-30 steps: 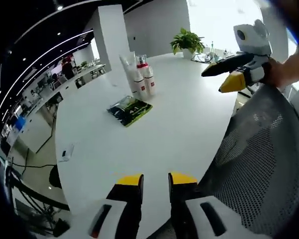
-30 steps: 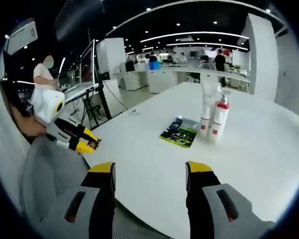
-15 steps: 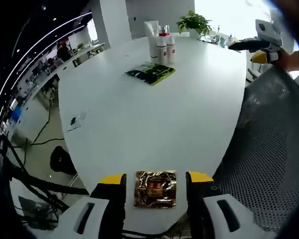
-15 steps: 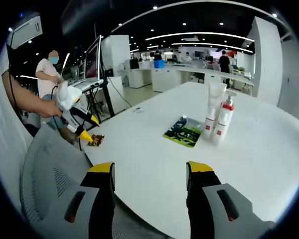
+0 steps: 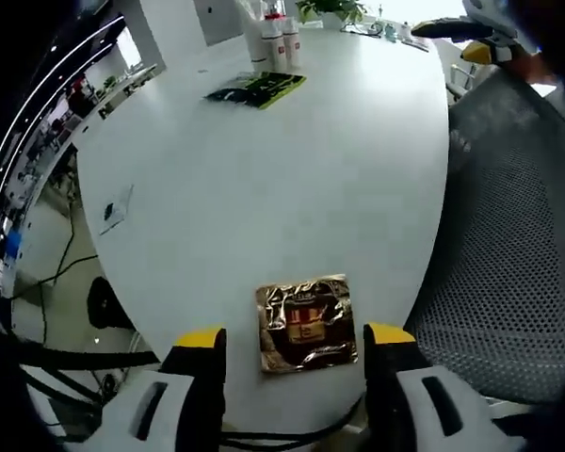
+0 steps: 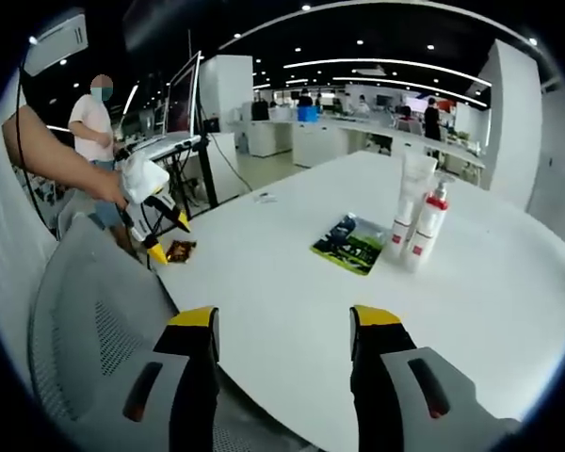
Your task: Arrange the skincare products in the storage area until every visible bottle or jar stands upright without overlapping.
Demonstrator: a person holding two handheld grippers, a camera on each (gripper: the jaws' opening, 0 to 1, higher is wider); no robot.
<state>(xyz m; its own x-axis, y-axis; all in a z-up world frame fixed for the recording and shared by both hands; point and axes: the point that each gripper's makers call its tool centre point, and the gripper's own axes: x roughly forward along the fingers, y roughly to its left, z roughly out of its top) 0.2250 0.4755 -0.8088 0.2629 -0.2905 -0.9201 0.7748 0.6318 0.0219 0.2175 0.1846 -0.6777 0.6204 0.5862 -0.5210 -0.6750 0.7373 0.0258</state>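
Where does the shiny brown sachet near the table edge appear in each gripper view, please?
Left gripper view: brown sachet low centre, between the open left gripper jaws.
Right gripper view: sachet left of centre, beside the left gripper.
Shared landmark: green packet by the bottles.

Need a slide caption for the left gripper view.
Open left tongs straddle a gold foil sachet at the white table edge.

Left tool [image 5: 287, 337] open above gold foil sachet [image 5: 306, 323] at white table [image 5: 264, 179] edge, bottles [image 5: 275, 40] far across
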